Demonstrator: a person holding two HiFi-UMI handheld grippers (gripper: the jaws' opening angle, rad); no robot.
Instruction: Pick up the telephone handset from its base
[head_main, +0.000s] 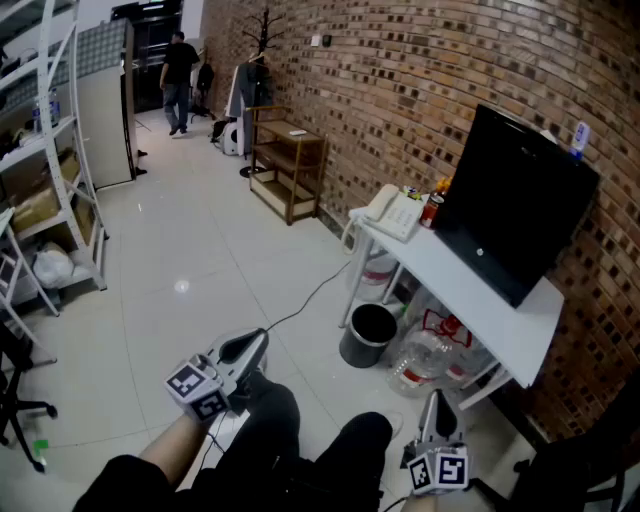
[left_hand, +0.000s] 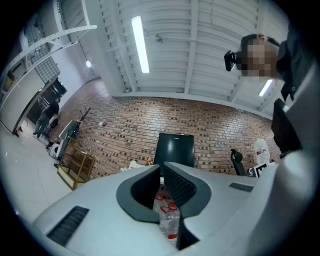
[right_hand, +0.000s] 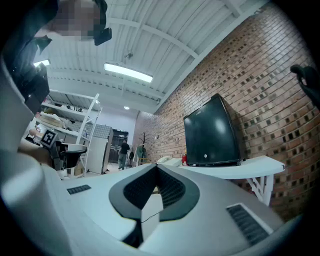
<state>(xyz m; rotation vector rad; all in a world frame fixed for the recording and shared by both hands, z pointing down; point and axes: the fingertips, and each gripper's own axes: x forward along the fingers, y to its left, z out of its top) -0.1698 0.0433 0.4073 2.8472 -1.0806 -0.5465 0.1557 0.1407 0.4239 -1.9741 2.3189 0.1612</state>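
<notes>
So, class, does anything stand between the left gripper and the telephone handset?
Nothing visible does: only open floor separates the left gripper from the white table, where the handset lies on its base, red can beside it.

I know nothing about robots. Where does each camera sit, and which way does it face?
Head view: on the person's head, facing down toward the table; shows knees, left gripper, right gripper.
Left gripper view: on that gripper, looking along its shut fingers at the brick wall; the person's torso at right.
Right gripper view: likewise along its fingers, table side-on; torso at left.
Shared: the black TV in all three.
</notes>
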